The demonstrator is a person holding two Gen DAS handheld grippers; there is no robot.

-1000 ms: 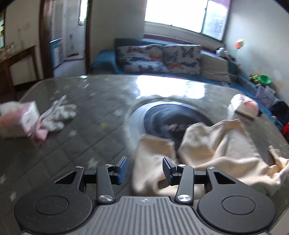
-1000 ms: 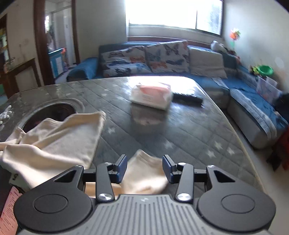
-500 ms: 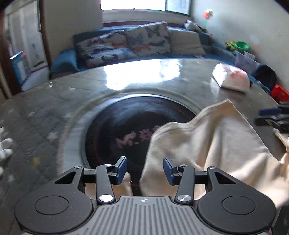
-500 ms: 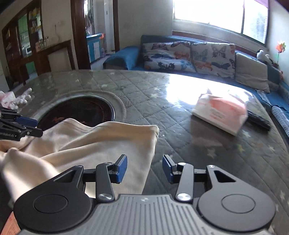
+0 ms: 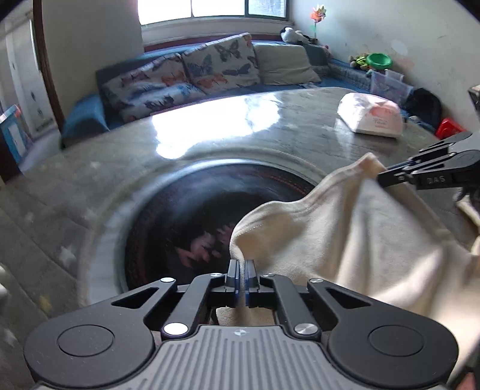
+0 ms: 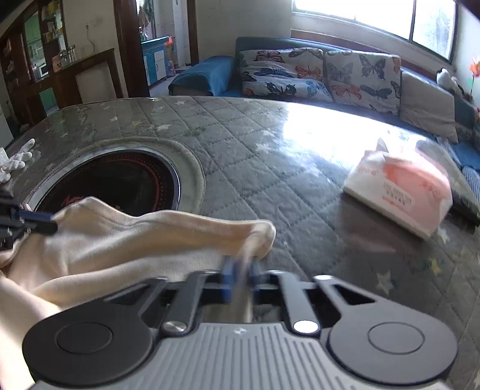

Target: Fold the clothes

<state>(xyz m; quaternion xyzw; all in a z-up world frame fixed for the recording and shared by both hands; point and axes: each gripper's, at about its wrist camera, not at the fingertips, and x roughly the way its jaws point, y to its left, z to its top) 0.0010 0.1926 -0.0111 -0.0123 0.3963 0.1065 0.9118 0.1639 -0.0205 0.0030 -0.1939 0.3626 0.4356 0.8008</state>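
The fingers of the left gripper (image 5: 241,277) are pressed together, pinching one corner of a cream-coloured garment (image 5: 345,240). In the left wrist view, the cloth rises from that pinch and stretches away to the right, where its other corner is held at the tips of the right gripper (image 5: 382,177), which reaches in from the right edge.

The garment hangs between the two grippers above a grey quilted table cover (image 5: 54,210) dotted with pale stars. Under the cloth's left part lies a round black cooktop (image 5: 186,216) with a red ring, set into the table. A pink and white tissue pack (image 5: 370,115) lies on the far right of the table, well apart from the garment.

In the right wrist view, the left gripper (image 6: 45,223) enters from the left edge, clamping the cloth's (image 6: 135,240) far corner. A white glove (image 6: 16,159) lies near the table's left edge. The cooktop (image 6: 114,183) sits beyond the garment. The right gripper (image 6: 240,270) is blurred; its blue-padded fingers (image 6: 228,276) appear close together around the near corner of the cloth. The tissue pack (image 6: 402,195) rests to the right. Behind the table (image 6: 270,156) stands a blue sofa (image 6: 204,78) with butterfly-print cushions (image 6: 318,73) beneath a bright window (image 6: 375,15).
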